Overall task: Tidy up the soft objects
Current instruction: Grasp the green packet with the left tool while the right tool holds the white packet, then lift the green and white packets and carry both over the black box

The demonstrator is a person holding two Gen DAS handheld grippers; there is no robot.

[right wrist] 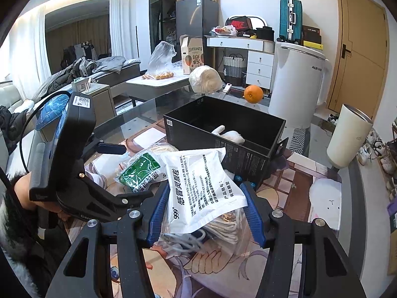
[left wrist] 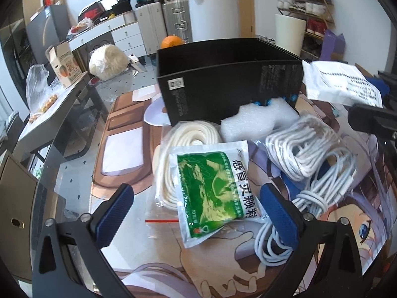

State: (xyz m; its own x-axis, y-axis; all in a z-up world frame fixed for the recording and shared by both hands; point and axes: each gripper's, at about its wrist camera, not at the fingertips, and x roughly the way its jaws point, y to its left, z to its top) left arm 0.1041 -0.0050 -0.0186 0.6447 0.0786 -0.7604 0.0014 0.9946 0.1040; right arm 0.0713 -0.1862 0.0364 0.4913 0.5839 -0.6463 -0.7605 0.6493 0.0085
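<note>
My right gripper is shut on a white medicine pouch and holds it above the table, just short of the black box; the pouch also shows in the left wrist view. A white soft item lies inside the box. My left gripper is open, its jaws either side of a green medicine pouch that lies on a coil of cream rope. White foam and bundled white cables lie beside it.
The black box stands at the back of the printed table mat. An orange and a wrapped white bundle sit on the glass table behind it. A white bin stands at the right.
</note>
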